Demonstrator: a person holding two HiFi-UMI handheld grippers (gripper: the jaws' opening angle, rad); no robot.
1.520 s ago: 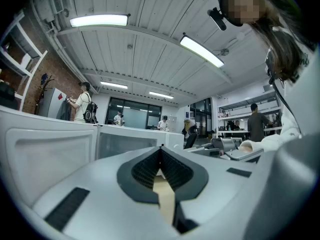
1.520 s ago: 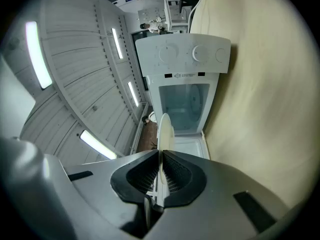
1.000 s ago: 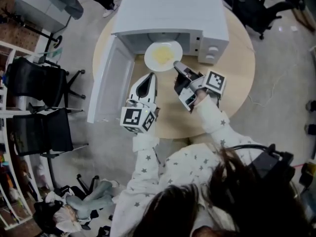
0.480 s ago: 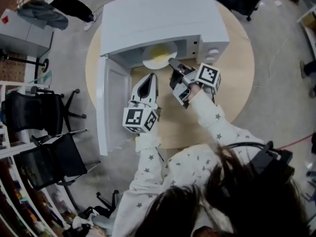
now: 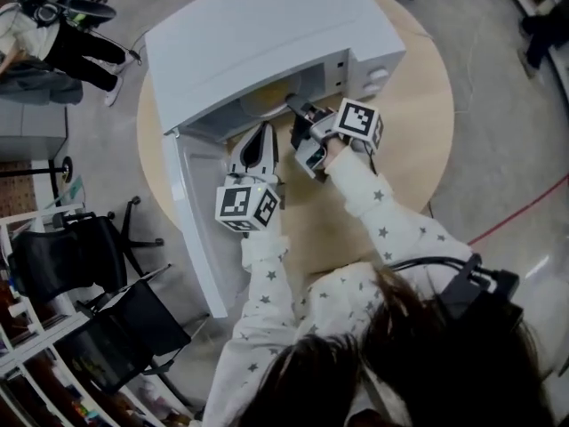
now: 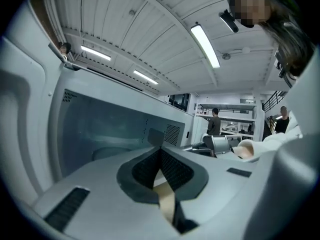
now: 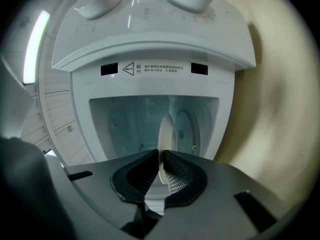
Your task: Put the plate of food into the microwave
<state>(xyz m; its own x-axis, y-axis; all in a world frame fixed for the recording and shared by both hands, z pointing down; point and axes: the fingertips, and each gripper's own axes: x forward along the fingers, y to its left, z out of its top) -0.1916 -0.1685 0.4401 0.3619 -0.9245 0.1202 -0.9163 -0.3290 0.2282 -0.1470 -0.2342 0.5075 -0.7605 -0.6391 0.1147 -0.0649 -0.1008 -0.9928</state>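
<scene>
A white microwave (image 5: pixel 267 25) stands on a round wooden table (image 5: pixel 404 149) with its door (image 5: pixel 200 212) swung open to the left. My right gripper (image 5: pixel 296 114) is shut on the rim of a white plate (image 5: pixel 265 101) of yellow food, which is mostly inside the cavity. In the right gripper view the plate (image 7: pixel 165 130) shows edge-on between the pads, my right gripper (image 7: pixel 160 155) facing the cavity and its turntable (image 7: pixel 189 129). My left gripper (image 5: pixel 263 132) is shut on nothing, just left of the right one in front of the opening. In the left gripper view my left gripper (image 6: pixel 161 150) faces the cavity wall.
The microwave's control knobs (image 5: pixel 373 78) are to the right of the opening. Black office chairs (image 5: pixel 89 256) stand on the floor at the left, and a person (image 5: pixel 62 25) is at the top left. A red cable (image 5: pixel 520 207) lies on the floor at the right.
My right gripper has carried the plate forward from the microwave's threshold into the cavity. My left gripper has stayed beside it, shut. The head view has swung, so the microwave looks turned.
</scene>
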